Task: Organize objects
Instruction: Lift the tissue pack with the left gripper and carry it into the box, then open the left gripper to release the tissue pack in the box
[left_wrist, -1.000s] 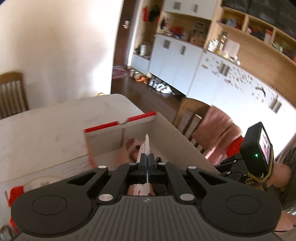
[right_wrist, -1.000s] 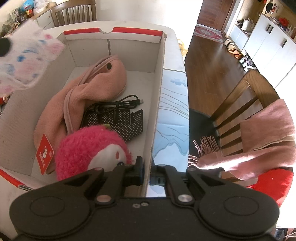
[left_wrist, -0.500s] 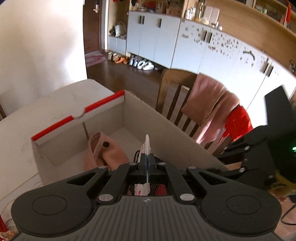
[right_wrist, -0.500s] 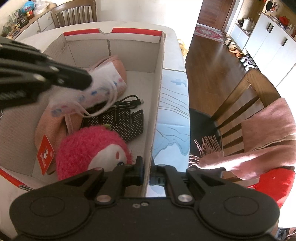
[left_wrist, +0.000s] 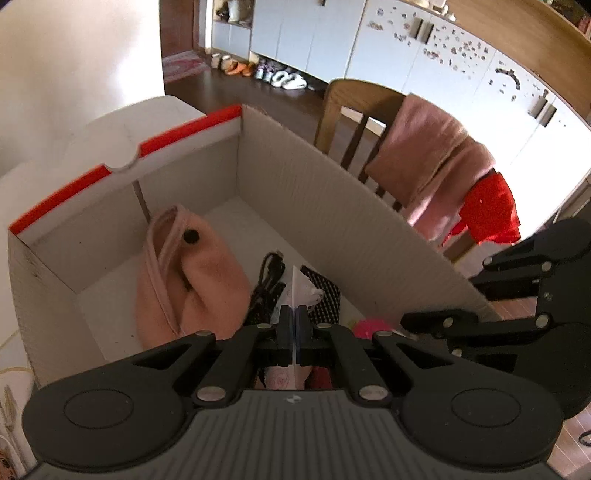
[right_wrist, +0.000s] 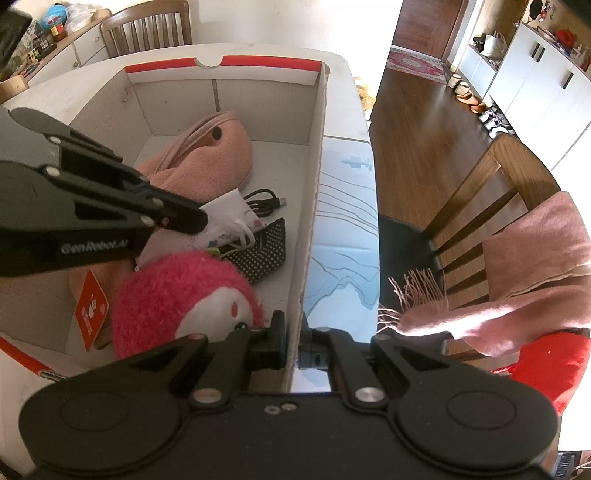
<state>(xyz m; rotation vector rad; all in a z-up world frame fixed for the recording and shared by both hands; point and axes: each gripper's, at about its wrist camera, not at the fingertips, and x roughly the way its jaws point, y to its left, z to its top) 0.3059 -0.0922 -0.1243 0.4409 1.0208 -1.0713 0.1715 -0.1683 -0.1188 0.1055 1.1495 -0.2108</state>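
An open cardboard box (right_wrist: 314, 155) with red-edged flaps stands on the white table. Inside lie a pink fleece pouch (right_wrist: 207, 158), a black cable (right_wrist: 264, 201), a black dotted pouch (right_wrist: 264, 254) and a pink plush toy (right_wrist: 177, 295). My left gripper (left_wrist: 294, 328) is shut on a white printed face mask (right_wrist: 229, 221) and holds it low inside the box, over the cable and dotted pouch. My right gripper (right_wrist: 293, 341) is shut on the box's right wall near its front corner. The box also shows in the left wrist view (left_wrist: 306, 188).
A wooden chair (right_wrist: 491, 192) draped with a pink scarf (right_wrist: 535, 266) and a red cloth (right_wrist: 546, 365) stands right of the table. White cabinets (left_wrist: 424, 74) line the far wall. Another chair (right_wrist: 147, 26) stands behind the table.
My left gripper has moved over the box and down into it with the mask. My right gripper has stayed clamped on the box wall.
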